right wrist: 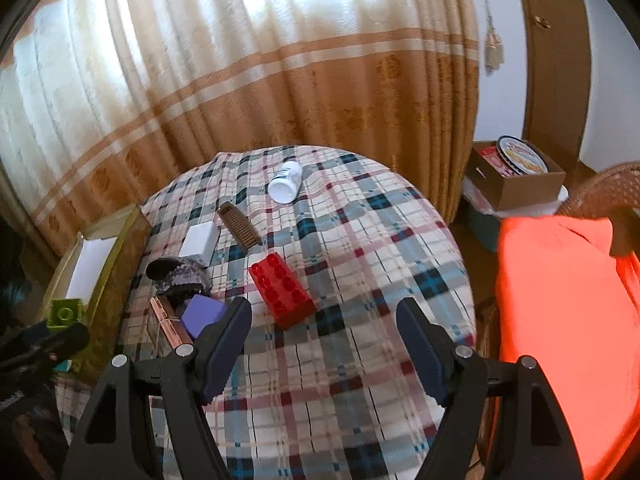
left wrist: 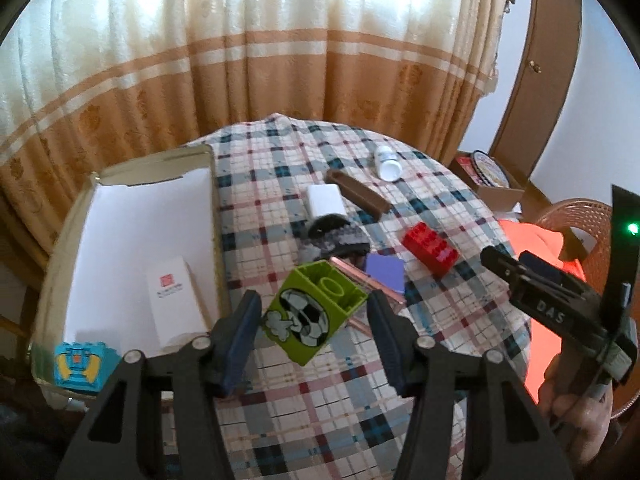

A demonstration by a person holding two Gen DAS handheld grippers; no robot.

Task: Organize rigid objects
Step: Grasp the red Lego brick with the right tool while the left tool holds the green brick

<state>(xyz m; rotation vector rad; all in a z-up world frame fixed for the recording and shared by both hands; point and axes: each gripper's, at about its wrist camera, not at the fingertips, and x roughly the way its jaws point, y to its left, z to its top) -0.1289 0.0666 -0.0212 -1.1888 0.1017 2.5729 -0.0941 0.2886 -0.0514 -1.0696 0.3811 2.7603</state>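
Observation:
My left gripper [left wrist: 314, 308] is shut on a green toy block [left wrist: 312, 316] printed with a football, held tilted just above the checked tablecloth [left wrist: 304, 408]. The same green block [right wrist: 64, 312] shows at the far left of the right wrist view, beside the open cardboard box [right wrist: 100, 248]. The box wall [left wrist: 216, 220] stands to the block's left. Inside lie a white carton [left wrist: 176, 300] and a blue block [left wrist: 80, 368]. My right gripper [right wrist: 323, 312] is open and holds nothing, hovering just short of a red brick [right wrist: 282, 290].
On the cloth lie a purple block [right wrist: 202, 314], a rose-coloured bar [right wrist: 166, 316], a dark sequined piece [right wrist: 178, 274], a white box [right wrist: 200, 240], a brown comb [right wrist: 240, 224] and a white bottle [right wrist: 286, 186]. An orange cloth [right wrist: 560, 320] drapes a wicker chair on the right.

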